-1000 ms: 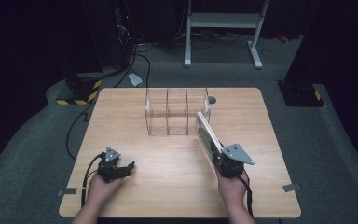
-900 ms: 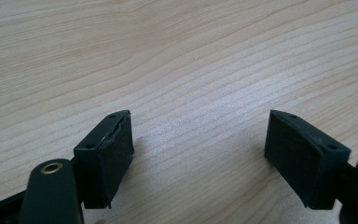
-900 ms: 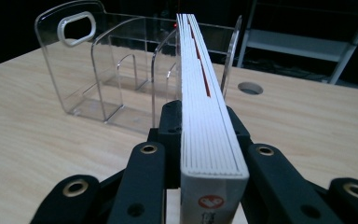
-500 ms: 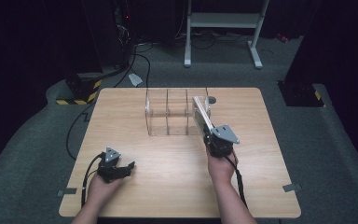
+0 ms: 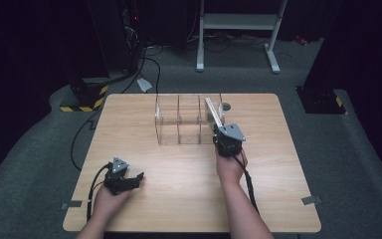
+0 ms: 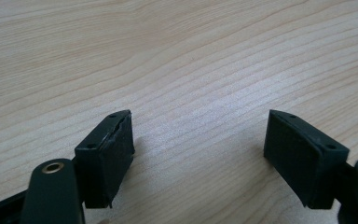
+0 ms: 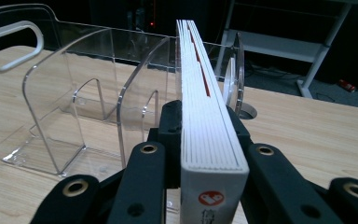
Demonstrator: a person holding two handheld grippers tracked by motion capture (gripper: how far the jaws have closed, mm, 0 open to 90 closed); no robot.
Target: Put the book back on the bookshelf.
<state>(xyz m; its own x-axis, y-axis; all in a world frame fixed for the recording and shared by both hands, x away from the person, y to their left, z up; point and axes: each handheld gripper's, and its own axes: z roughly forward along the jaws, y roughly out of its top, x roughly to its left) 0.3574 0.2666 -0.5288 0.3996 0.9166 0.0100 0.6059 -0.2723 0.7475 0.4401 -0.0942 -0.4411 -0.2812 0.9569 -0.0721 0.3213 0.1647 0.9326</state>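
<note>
White book (image 7: 212, 140) clamped in right gripper (image 5: 224, 138), edge at clear rack (image 5: 179, 122); left gripper (image 6: 198, 158) wide, bare table (image 6: 168, 56).

High view above table (image 5: 129, 114), looking down; gripper views close (low)

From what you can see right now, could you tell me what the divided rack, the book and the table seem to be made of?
Rack: clear glossy plastic, probably acrylic; see-through walls with bright edges.
Book: paper, with stacked white page edges and a smooth cover.
Table: pale wood or wood-look laminate, matte, with visible grain.
</note>
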